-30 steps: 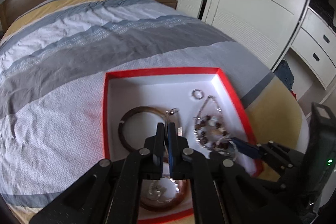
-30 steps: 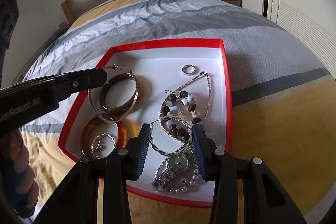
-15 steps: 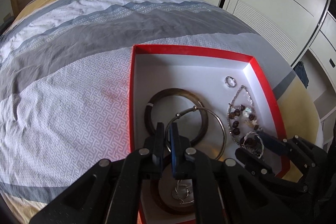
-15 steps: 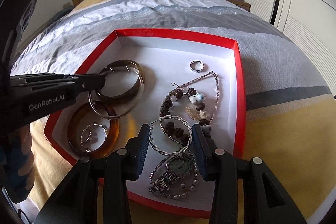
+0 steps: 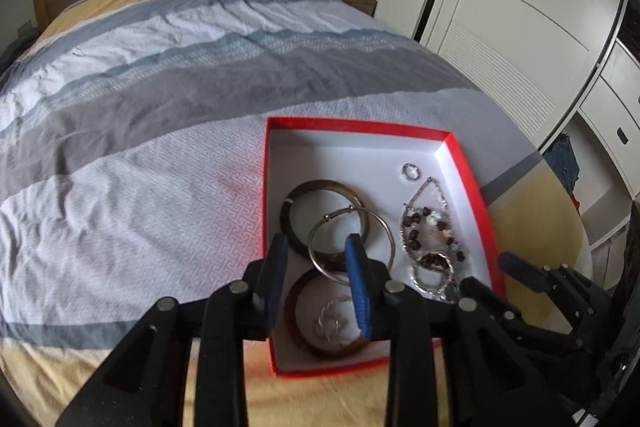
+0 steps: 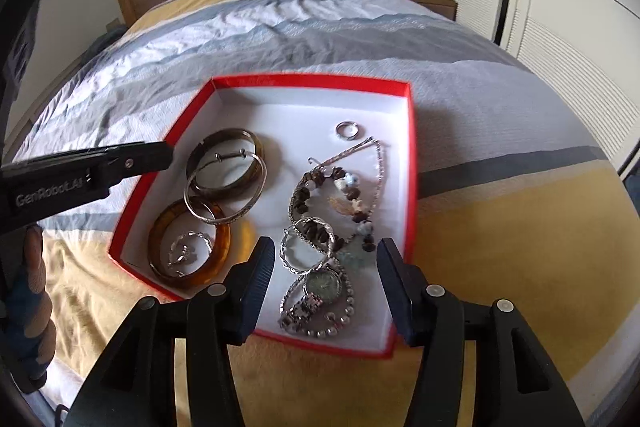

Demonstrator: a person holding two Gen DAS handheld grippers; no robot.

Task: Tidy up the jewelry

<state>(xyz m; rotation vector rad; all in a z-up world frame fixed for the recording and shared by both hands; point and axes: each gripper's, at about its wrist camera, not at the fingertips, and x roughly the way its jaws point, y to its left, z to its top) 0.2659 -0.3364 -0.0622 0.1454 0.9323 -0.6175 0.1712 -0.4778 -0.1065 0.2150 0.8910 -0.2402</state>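
Observation:
A red box [image 5: 360, 127] [image 6: 312, 79] with a white inside lies on the bed. My left gripper [image 5: 316, 241] hangs over its left half. Its jaws are opening and the pads touch nothing. Below it a thin silver bangle [image 5: 386, 227] [image 6: 224, 217] rests across a dark brown bangle [image 5: 320, 183] [image 6: 228, 137] and an amber bangle [image 5: 320, 347] [image 6: 192, 279]. My right gripper [image 6: 326, 245] is over the box's right half, its jaws opening. A twisted silver hoop [image 6: 312, 221] lies between them, free of the pads, on a beaded bracelet [image 6: 304, 195] and a watch [image 6: 322, 283].
A small ring [image 5: 411, 171] [image 6: 346, 130] and a thin chain [image 6: 378, 163] lie further back in the box. A small twisted hoop [image 6: 186, 251] sits inside the amber bangle. The striped duvet spreads to the left; white wardrobes [image 5: 520, 7] stand on the right.
The left gripper opened and let the silver bangle drop onto the two bangles, then pulled back. The right gripper opened off the twisted hoop, which now lies in the box.

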